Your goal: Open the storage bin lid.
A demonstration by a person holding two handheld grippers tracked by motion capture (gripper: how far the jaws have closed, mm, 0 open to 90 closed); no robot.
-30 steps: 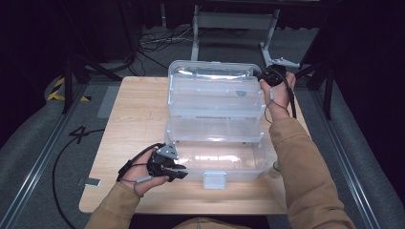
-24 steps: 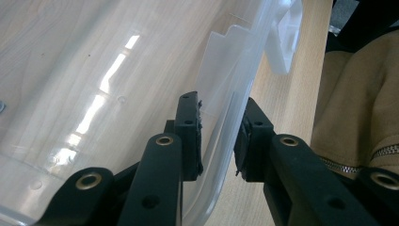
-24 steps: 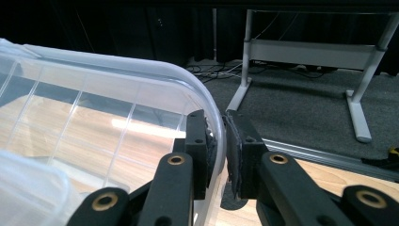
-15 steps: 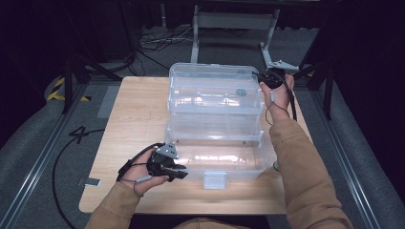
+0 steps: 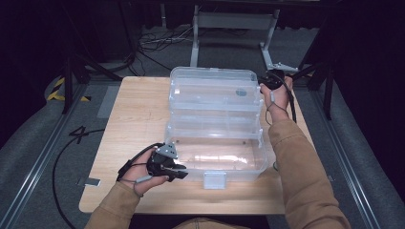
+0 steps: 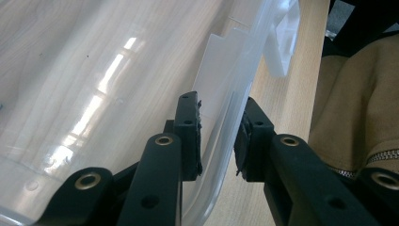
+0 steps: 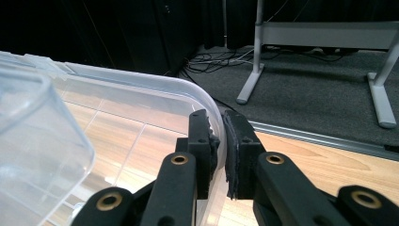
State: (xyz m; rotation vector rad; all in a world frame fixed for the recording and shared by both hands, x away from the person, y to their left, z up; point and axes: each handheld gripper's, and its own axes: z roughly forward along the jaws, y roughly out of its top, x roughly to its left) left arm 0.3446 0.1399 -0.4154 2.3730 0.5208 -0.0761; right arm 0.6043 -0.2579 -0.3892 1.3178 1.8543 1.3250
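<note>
A clear plastic box [image 5: 239,174] stands on the wooden table [image 5: 138,119] with its hinged lid [image 5: 215,95] raised at the far side. My left gripper [image 5: 179,171] is at the box's front left corner. In the left gripper view it [image 6: 219,136] is shut on the front rim [image 6: 244,84], one jaw inside the box and one outside. My right gripper [image 5: 267,81] is at the lid's far right corner. In the right gripper view it [image 7: 220,146] pinches the lid's curved rim [image 7: 141,80].
A white latch [image 5: 214,180] hangs on the box's front wall, near the table's front edge. Behind the table a metal stand [image 5: 234,21] and cables [image 5: 153,40] sit on the dark floor. Bare tabletop lies left of the box.
My right gripper has sunk a little with the lid's rim in it, and the lid's top edge sits slightly lower. The left gripper has stayed where it was.
</note>
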